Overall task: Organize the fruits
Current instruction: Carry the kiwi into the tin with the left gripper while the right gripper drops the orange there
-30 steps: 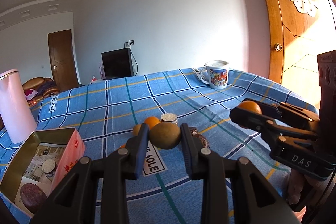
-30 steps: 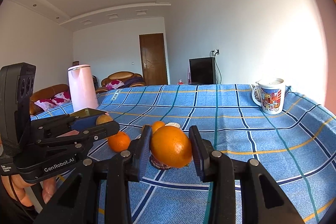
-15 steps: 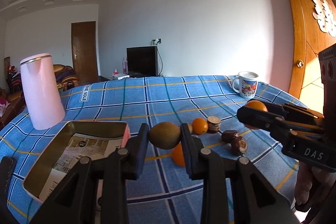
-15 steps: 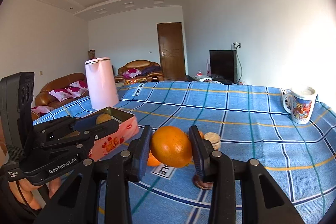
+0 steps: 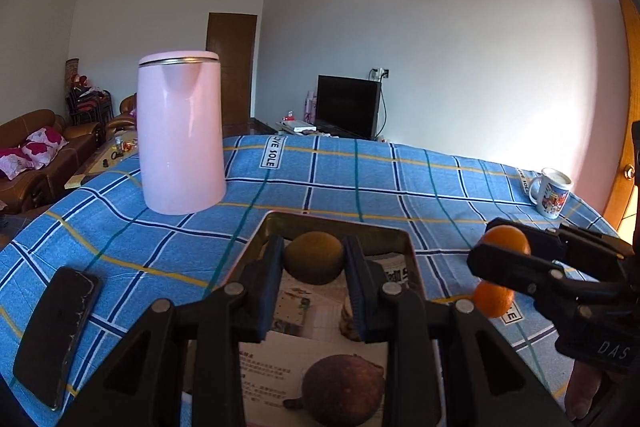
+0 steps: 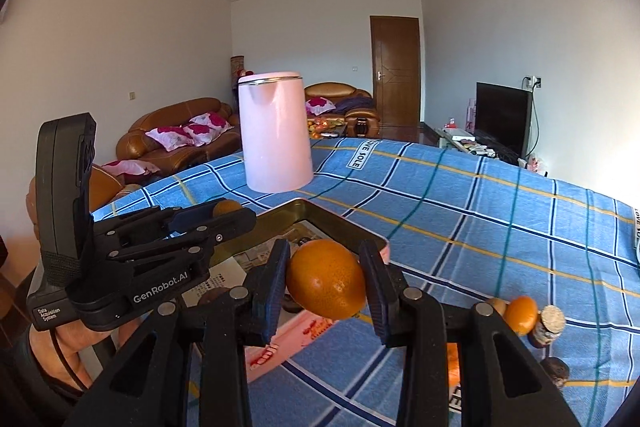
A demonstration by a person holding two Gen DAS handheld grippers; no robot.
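Blue plaid table (image 5: pixel 400 179); we see the tin (image 5: pixel 340 223) mid-frame. Left gripper (image 5: pixel 315 259) pinches the kiwi (image 5: pixel 315 257) above it; right gripper (image 6: pixel 325 281) pinches the orange (image 6: pixel 326 279) at its rim.

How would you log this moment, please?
left gripper: shut on brown fruit | right gripper: shut on orange | both over tin

Both tongs, left (image 5: pixel 315 267) and right (image 6: pixel 325 281), clamped tight.
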